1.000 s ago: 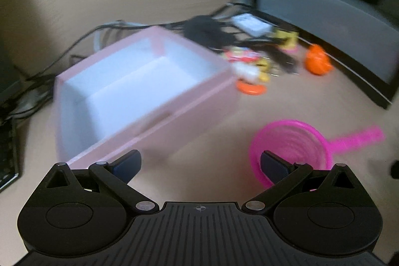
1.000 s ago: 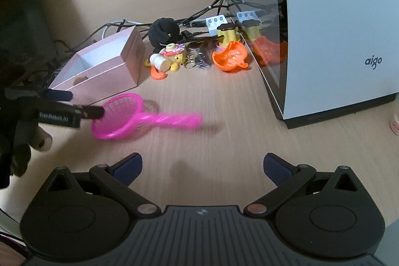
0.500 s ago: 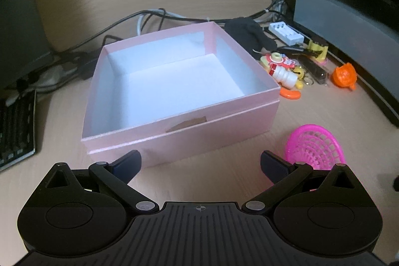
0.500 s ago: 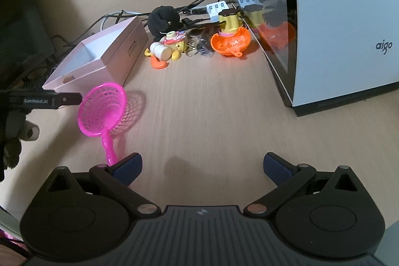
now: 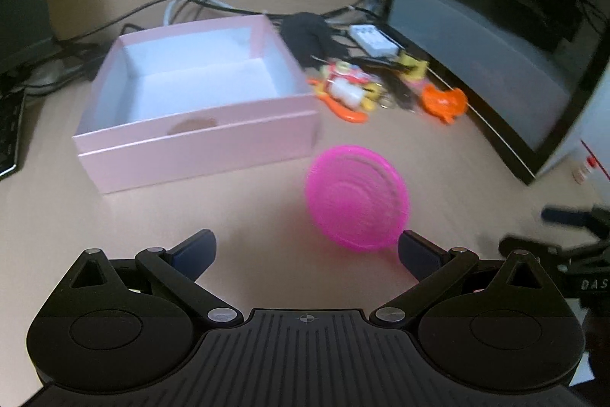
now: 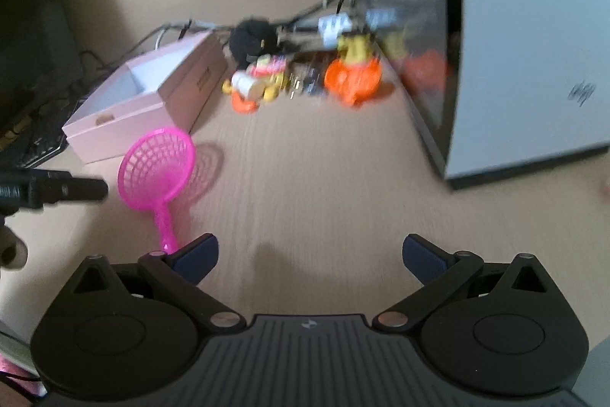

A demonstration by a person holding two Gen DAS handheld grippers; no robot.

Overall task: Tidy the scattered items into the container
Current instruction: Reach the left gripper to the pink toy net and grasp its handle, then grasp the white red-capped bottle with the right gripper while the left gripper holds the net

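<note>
Both grippers empty, lining up on the pink strainer

My left gripper (image 5: 307, 248) is spread wide with nothing between its fingers; the round pink plastic mesh strainer (image 5: 356, 197) lies lower centre, just right of the open pink cardboard box (image 5: 198, 143), handy for a short lift in. My right gripper (image 6: 310, 252), jaws just closing slightly yet still wide and empty, hangs with the strainer's handle by its left finger; small toys (image 6: 259, 84) wait upper centre.
</note>
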